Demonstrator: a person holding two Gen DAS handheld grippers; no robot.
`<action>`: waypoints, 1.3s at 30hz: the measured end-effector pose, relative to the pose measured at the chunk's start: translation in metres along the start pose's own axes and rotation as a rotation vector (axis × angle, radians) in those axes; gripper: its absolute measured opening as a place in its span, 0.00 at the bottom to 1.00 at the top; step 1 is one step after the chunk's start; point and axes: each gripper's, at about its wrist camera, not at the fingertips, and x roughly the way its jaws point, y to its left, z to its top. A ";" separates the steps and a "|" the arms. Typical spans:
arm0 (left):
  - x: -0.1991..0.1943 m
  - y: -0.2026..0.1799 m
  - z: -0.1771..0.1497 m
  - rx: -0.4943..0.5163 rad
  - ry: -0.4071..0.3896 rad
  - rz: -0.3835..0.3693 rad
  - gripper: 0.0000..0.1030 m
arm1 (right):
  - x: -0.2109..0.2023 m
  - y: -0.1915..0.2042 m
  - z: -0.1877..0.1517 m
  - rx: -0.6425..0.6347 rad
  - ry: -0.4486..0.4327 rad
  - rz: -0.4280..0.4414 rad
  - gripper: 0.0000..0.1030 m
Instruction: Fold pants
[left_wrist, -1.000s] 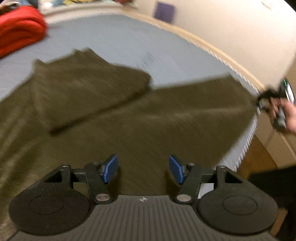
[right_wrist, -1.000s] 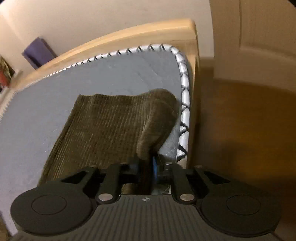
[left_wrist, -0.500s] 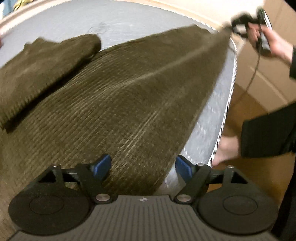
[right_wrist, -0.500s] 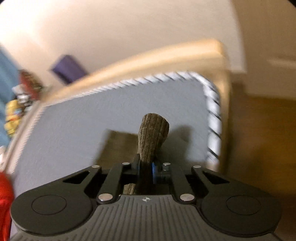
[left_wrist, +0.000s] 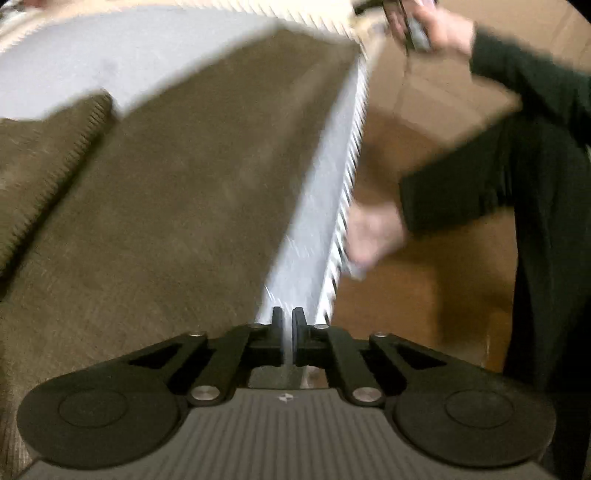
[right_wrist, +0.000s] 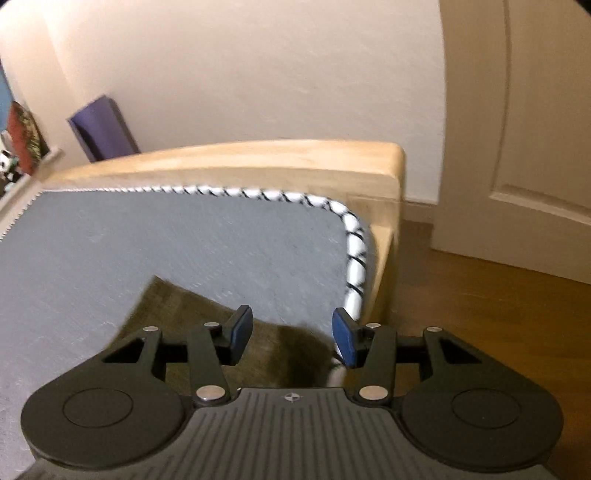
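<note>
Olive corduroy pants (left_wrist: 177, 206) lie spread on the grey mattress (left_wrist: 314, 206), one leg stretching away to the far corner, the other part bunched at the left. My left gripper (left_wrist: 287, 319) is shut with a sliver of a gap, over the mattress edge beside the pants; nothing shows between its tips. My right gripper (right_wrist: 292, 334) is open, just above the pants' hem (right_wrist: 173, 306) at the mattress corner. It also shows in the left wrist view, blurred in a hand at the top right.
A wooden bed frame (right_wrist: 258, 162) borders the mattress, which has black-and-white piping (right_wrist: 354, 243). Wood floor (right_wrist: 498, 317) and a white door (right_wrist: 517, 129) lie to the right. The person's dark-clothed arm and leg (left_wrist: 517, 184) stand beside the bed.
My right gripper opened and let go of the pant leg end, which now lies on the mattress. My left gripper closed and moved right to the mattress edge.
</note>
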 end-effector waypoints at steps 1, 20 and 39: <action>-0.010 0.007 0.003 -0.059 -0.056 0.003 0.12 | 0.001 0.003 0.001 -0.010 -0.005 0.031 0.49; -0.151 0.171 -0.096 -0.917 -0.439 0.670 0.49 | 0.104 0.178 -0.033 -0.324 0.088 0.007 0.23; -0.114 0.210 -0.163 -0.987 -0.156 0.583 0.02 | 0.046 0.182 -0.012 -0.262 -0.058 -0.006 0.48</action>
